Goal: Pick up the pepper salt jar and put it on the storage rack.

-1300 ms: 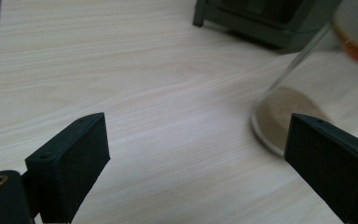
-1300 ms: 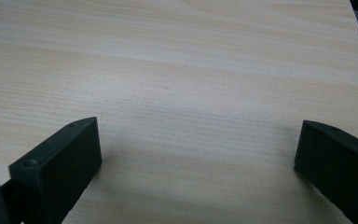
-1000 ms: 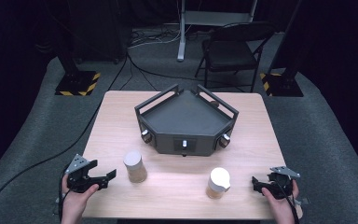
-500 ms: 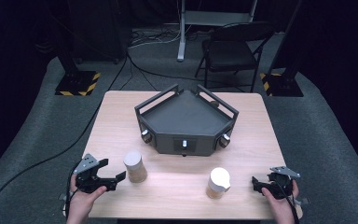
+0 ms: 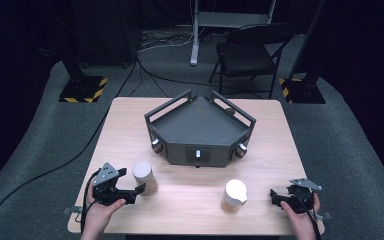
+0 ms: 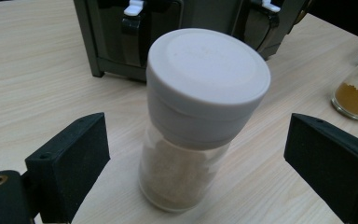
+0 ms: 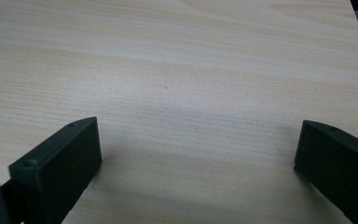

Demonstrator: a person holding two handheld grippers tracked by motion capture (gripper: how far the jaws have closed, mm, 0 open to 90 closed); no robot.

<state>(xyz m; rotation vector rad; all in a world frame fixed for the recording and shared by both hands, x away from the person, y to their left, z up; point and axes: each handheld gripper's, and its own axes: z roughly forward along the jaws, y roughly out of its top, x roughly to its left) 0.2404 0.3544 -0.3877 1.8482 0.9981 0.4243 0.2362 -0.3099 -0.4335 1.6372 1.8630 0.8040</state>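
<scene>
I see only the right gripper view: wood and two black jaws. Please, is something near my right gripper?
Observer: A white-capped jar stands on the table, to the left of the right gripper, apart from it.
Operator: And the other hand?
Observer: The left gripper has its open jaws on both sides of a pale-powder jar, not touching.
Operator: Anything behind the jars?
Observer: A dark angular tray device.

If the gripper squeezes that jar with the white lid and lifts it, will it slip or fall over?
The jar looks like smooth clear glass or plastic, so it may be a bit slippery. It stands tall and narrow under a wide white lid, so a sideways bump might tip it. It is only partly filled with pale powder, so probably fairly light.
</scene>
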